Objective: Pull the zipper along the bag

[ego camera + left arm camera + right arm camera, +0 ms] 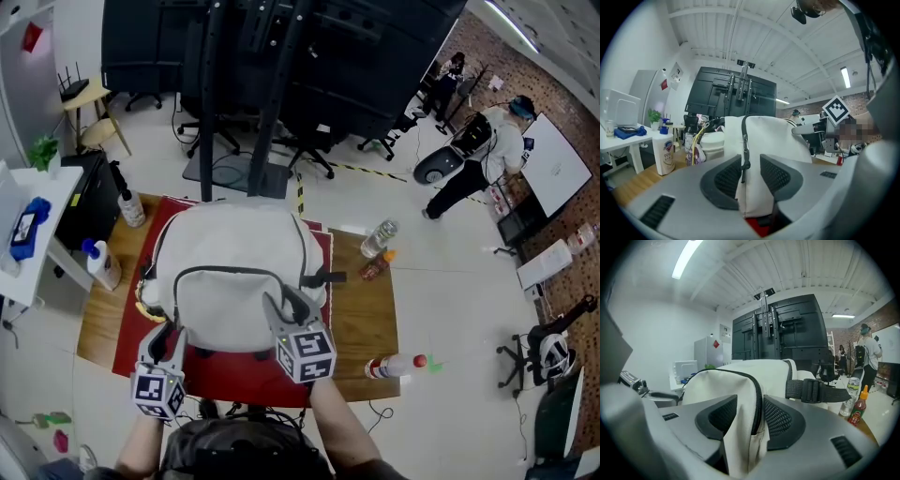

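On the table (366,319), a mat (225,370); on the mat, a backpack (239,272). Left of the backpack, at the table's left edge, a pump bottle (103,265); behind that, at the back left corner, a second bottle (131,208). Right of the backpack, a water bottle (379,237), and just before it a sauce bottle (375,265). Near the front right corner, a tipped bottle (394,366). At the backpack's near side, left gripper (167,332) and right gripper (282,307), a fold of backpack between each one's jaws.

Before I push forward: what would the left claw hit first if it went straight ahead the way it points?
The white bag: a fold of it, with the zipper pull, sits between the jaws of the left claw.
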`<state>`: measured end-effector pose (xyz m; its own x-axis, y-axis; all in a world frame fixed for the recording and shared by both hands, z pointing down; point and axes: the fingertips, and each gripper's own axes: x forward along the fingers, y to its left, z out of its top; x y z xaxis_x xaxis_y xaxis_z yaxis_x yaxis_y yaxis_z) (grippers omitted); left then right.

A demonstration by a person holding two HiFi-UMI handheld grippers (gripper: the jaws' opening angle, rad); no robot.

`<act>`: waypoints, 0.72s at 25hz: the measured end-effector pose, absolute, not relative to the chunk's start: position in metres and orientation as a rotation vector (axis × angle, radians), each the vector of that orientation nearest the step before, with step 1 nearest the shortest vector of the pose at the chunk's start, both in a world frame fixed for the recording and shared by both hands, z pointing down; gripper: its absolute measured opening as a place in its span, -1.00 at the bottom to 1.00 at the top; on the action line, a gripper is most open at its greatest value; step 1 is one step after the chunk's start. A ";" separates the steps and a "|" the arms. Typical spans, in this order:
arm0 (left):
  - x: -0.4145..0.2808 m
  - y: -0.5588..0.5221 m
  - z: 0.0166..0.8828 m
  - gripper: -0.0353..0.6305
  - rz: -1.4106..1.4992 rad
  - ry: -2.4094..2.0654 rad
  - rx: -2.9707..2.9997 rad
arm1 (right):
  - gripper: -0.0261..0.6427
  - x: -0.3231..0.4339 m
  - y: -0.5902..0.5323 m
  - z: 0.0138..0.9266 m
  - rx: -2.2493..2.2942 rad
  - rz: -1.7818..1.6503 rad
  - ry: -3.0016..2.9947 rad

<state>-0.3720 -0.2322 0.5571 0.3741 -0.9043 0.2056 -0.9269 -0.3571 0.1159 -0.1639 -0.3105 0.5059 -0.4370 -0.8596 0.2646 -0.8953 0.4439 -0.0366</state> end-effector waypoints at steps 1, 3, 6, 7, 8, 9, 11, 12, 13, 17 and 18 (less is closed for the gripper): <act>-0.371 -0.233 0.556 -0.37 0.159 -1.643 2.422 | -0.40 -0.164 -0.310 0.506 1.533 0.244 -2.484; -0.372 -0.233 0.553 -0.28 0.160 -1.650 2.420 | -0.33 -0.162 -0.307 0.503 1.543 0.225 -2.481; -0.378 -0.230 0.544 -0.23 0.127 -1.677 2.399 | -0.31 -0.153 -0.302 0.491 1.600 0.191 -2.488; -0.382 -0.230 0.537 -0.23 0.101 -1.699 2.387 | -0.31 -0.148 -0.300 0.484 1.630 0.175 -2.493; -0.386 -0.230 0.528 -0.23 0.071 -1.729 2.374 | -0.31 -0.144 -0.297 0.477 1.659 0.157 -2.499; -0.390 -0.230 0.518 -0.23 0.040 -1.765 2.363 | -0.31 -0.140 -0.295 0.469 1.683 0.140 -2.508; -0.399 -0.231 0.496 -0.23 -0.020 -1.830 2.359 | -0.31 -0.132 -0.291 0.451 1.732 0.104 -2.529; -0.401 -0.232 0.484 -0.23 -0.050 -1.854 2.365 | -0.31 -0.127 -0.288 0.441 1.764 0.081 -2.539; -0.402 -0.233 0.472 -0.24 -0.084 -1.868 2.371 | -0.31 -0.122 -0.285 0.430 1.803 0.054 -2.549; -0.394 -0.239 0.428 -0.49 -0.210 -1.877 2.410 | -0.52 -0.108 -0.271 0.388 1.921 -0.063 -2.606; -0.390 -0.240 0.418 -0.53 -0.221 -1.882 2.434 | -0.53 -0.107 -0.268 0.380 1.933 -0.094 -2.618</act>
<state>-0.3902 -0.2401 0.4184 0.2458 -0.9661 -0.0783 -0.9581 -0.2544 0.1317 -0.1066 -0.2678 0.3798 -0.2908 -0.9485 -0.1258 -0.9551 0.2956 -0.0213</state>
